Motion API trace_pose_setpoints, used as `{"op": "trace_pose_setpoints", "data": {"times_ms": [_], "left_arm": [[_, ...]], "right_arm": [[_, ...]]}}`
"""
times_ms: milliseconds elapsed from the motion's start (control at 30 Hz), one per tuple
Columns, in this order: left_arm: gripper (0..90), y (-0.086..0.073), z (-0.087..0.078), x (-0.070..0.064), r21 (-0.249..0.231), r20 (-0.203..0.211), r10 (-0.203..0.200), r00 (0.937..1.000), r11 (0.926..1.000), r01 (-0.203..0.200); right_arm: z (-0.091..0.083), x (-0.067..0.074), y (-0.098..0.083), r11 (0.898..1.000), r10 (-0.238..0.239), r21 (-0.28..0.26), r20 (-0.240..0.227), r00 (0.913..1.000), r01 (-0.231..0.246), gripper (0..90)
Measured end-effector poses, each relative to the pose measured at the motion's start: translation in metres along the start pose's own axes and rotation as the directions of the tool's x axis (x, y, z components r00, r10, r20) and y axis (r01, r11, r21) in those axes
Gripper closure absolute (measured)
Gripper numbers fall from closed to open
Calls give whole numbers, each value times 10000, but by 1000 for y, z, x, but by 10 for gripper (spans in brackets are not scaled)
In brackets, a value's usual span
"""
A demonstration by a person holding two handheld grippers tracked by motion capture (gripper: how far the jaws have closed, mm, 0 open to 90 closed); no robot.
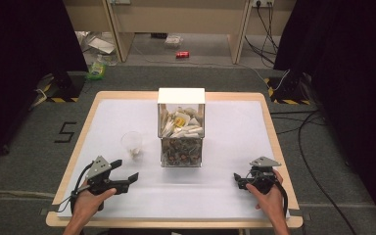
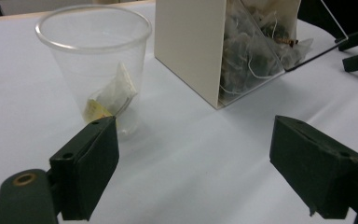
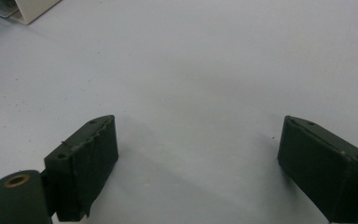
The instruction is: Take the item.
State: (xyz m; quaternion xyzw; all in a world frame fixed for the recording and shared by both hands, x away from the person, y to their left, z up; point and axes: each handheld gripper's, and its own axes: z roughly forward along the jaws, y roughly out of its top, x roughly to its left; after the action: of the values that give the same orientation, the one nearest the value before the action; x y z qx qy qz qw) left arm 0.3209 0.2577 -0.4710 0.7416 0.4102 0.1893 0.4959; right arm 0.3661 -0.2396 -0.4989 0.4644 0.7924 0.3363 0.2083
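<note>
We hold the left gripper [image 1: 127, 172] released near the clear cup [image 1: 132, 143], teabag [image 2: 114, 95] inside. Our right gripper [image 1: 240, 180] rests released on the table [image 1: 225, 196].

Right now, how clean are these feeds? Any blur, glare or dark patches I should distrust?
High view: soft and low in detail, dark curtains at both sides, table evenly lit. Left gripper view: plastic cup and tea bag dispenser fairly sharp, near jaws of the left hand-held gripper slightly soft. Right gripper view: bare white surface, faint shadows under the right hand-held gripper, no strong glare.
</note>
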Motion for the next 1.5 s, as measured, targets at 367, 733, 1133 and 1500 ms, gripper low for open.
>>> {"op": "trace_pose_setpoints", "data": {"times_ms": [367,733,1133,1500], "left_arm": [[153,-18,5,-2,607,69,143,9999,9980,-146],[153,-35,3,0,1087,-52,-12,10000,9941,17],[155,-46,-6,-6,1696,-239,384,9990,9849,-338],[154,-57,-12,-11,1582,-685,595,9959,9862,-481]], "right_arm": [[0,0,0,10000,-8,-3,15,10000,8,130],[0,0,0,10000,-13,-6,18,10000,13,130],[0,0,0,10000,-18,-5,23,10000,18,131],[0,0,0,10000,-19,-6,33,10000,19,131]]}}
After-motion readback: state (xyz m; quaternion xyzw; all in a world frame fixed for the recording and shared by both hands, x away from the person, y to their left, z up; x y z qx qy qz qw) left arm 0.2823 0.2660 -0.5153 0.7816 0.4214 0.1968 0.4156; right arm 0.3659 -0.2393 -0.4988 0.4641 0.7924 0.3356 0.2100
